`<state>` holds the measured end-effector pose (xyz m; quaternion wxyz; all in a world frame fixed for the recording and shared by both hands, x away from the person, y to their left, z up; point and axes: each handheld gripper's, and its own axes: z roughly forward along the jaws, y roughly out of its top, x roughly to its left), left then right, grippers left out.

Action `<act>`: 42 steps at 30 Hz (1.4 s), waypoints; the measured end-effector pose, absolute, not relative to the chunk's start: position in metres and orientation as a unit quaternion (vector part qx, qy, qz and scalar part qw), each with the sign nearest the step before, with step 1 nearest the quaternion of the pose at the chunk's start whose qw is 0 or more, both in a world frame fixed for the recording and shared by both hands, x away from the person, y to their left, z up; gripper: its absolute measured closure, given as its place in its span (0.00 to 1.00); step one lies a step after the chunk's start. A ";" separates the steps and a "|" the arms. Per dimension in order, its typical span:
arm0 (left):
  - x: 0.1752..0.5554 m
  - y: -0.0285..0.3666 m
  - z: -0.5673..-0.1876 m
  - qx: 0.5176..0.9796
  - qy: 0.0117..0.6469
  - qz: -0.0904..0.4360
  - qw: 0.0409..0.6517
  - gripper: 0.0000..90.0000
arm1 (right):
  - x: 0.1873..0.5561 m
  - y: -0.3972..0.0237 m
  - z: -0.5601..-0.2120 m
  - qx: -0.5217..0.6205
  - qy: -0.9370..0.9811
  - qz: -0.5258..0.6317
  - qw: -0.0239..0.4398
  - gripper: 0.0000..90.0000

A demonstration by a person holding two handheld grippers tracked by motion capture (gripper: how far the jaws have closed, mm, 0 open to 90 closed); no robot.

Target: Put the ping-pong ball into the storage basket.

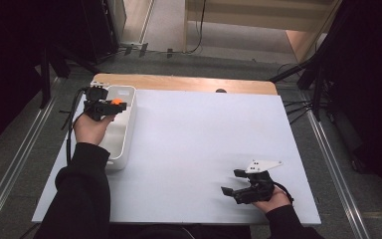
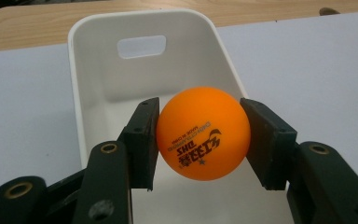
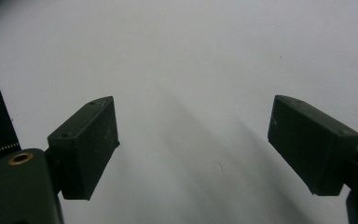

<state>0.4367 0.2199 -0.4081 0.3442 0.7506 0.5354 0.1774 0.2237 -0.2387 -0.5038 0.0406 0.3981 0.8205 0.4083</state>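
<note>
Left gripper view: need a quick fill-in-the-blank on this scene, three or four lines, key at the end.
1. The left gripper is shut on an orange ____.
2. The ball is held above a white ____.
3. The right gripper's jaws stand ____, with nothing between them.
4. The bin sits near the table's ____ edge in the high view.

Missing words: ball; bin; open; left
</note>
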 end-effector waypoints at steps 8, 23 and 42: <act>0.436 0.223 -0.402 0.744 0.531 0.168 0.370 0.33 | 0.224 -0.239 -0.504 0.398 0.820 0.409 0.040 0.16; 0.429 0.220 -0.385 0.748 0.511 0.160 0.391 0.28 | 0.224 -0.238 -0.504 0.397 0.821 0.409 0.040 0.16; 0.422 0.197 -0.374 0.781 0.464 0.124 0.400 0.28 | 0.223 -0.240 -0.504 0.398 0.821 0.408 0.043 0.16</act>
